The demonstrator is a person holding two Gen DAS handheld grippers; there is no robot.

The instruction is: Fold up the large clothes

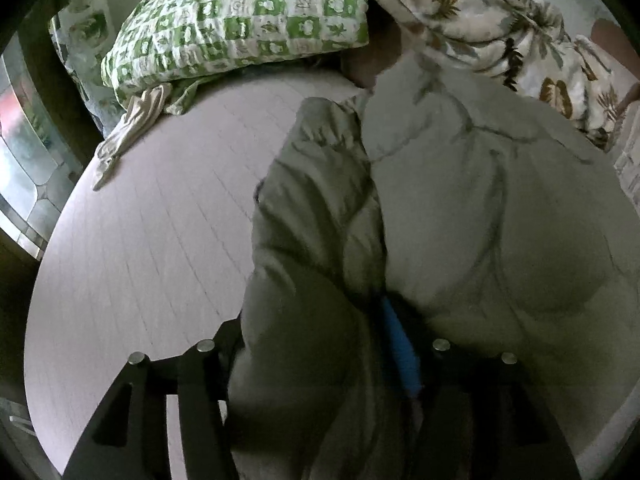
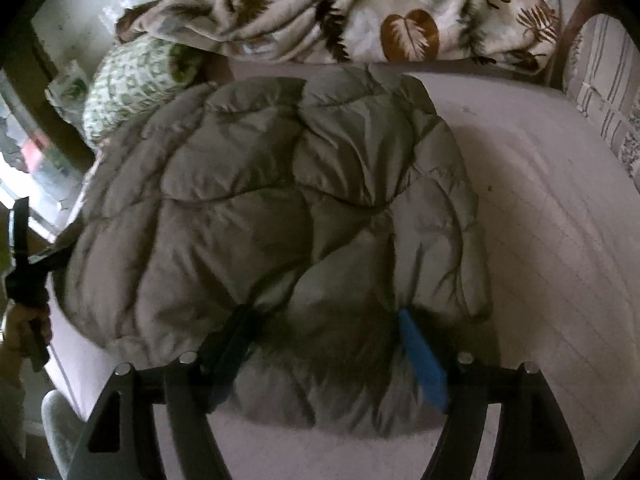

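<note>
Pale pink sheeting is covering the bed [image 2: 560, 208], and a grey puffy jacket [image 2: 280, 208] is lying spread across the middle of it, quilted side up. Behind the jacket, a leaf-printed blanket [image 2: 360, 12] is bunching along the far edge, and a green checked pillow [image 1: 240, 24] is resting at the far left corner.

The right hand-held gripper [image 2: 324, 344] is hovering at the jacket's near hem with its fingers standing apart; the hem is bulging between them, but the pads are not pressing on it. The left hand-held gripper [image 1: 316, 344] is sitting over the jacket's left side, where a folded sleeve [image 1: 320, 208] is running away from it. Its fingers are also spread, with padded fabric swelling up between them and hiding most of the left finger, so no grip is showing. In the right wrist view, a person's hand [image 2: 24, 332] is holding that gripper's handle at the jacket's left edge.
</note>
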